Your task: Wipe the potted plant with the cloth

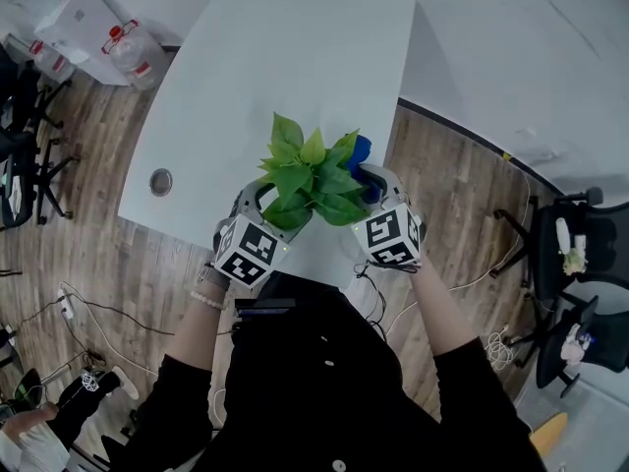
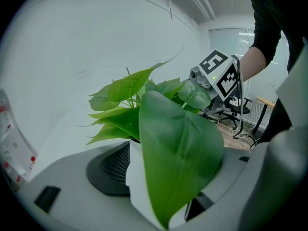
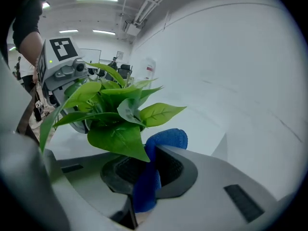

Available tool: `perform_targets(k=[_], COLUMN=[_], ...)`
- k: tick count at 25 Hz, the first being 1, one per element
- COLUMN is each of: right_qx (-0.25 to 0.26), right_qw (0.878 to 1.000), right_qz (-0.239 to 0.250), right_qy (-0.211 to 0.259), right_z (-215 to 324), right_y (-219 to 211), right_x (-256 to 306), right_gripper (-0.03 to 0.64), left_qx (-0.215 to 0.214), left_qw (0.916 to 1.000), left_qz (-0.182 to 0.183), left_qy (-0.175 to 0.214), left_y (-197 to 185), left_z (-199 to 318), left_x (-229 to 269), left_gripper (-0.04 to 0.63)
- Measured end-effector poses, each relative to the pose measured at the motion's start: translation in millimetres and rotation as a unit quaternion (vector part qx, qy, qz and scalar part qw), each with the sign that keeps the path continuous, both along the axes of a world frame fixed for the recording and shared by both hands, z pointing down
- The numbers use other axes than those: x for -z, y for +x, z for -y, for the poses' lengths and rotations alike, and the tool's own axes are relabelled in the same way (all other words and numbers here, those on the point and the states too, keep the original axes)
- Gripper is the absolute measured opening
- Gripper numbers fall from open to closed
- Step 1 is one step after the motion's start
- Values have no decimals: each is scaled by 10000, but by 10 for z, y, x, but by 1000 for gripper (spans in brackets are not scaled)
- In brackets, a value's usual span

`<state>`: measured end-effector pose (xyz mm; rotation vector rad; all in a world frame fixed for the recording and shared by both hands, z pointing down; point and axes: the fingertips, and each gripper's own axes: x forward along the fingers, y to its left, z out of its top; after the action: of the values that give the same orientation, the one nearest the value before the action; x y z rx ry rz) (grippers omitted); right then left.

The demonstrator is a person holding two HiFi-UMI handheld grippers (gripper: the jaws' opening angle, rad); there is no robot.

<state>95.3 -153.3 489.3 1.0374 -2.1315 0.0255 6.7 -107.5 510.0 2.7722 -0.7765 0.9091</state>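
Potted plant (image 1: 310, 180) stands at the near edge of the big white table (image 1: 295, 57), green leaves (image 1: 293, 177) spread over a white pot (image 2: 135, 177); whether the pot's base rests on the tabletop is hidden. The left gripper (image 2: 168, 186) has its jaws set wide around that pot, one pad against its wall, so it looks to be steadying the plant. The right gripper (image 3: 144, 177), at the plant's right, has its jaws pinched on a blue cloth (image 3: 166, 139), whose folded end pokes up just beside the lowest leaves. I judge the wiping is at hand: plant braced, cloth brought to the foliage. Next the cloth wants laying against one leaf and drawing gently along it without bending the stem. No writing can be read: only square markers on the grippers' cubes (image 1: 246, 251), and red labels on boxes (image 1: 74, 18) and a jug (image 1: 133, 52) at far left, too small to make out.
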Motion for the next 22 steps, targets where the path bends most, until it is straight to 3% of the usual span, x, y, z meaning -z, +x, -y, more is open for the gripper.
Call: perform_targets(k=[9,15,20,22], right_qx=[-865,-1360,-1477,-1475], right_qw=[9953,9868,9798,9774], right_qz=[418,653,831,920], right_qy=[124,581,1064,1201], right_z=[-150,-195,-258,-280], right_y=[277,505,529,515], right_x=[150,553,1037,1204], right_gripper=[83,83,83,83], left_qx=[486,820,1331,1440], left_qw=[9986,9938,9835,9793], left_qz=[-120,-203,-469,-530], left_qy=[159,724,1132,1321], left_y=[-335,-576,-676,-664], left_z=[-14,34,90,116], left_x=[125,632,1139,1337], left_gripper=[333,322,121,83])
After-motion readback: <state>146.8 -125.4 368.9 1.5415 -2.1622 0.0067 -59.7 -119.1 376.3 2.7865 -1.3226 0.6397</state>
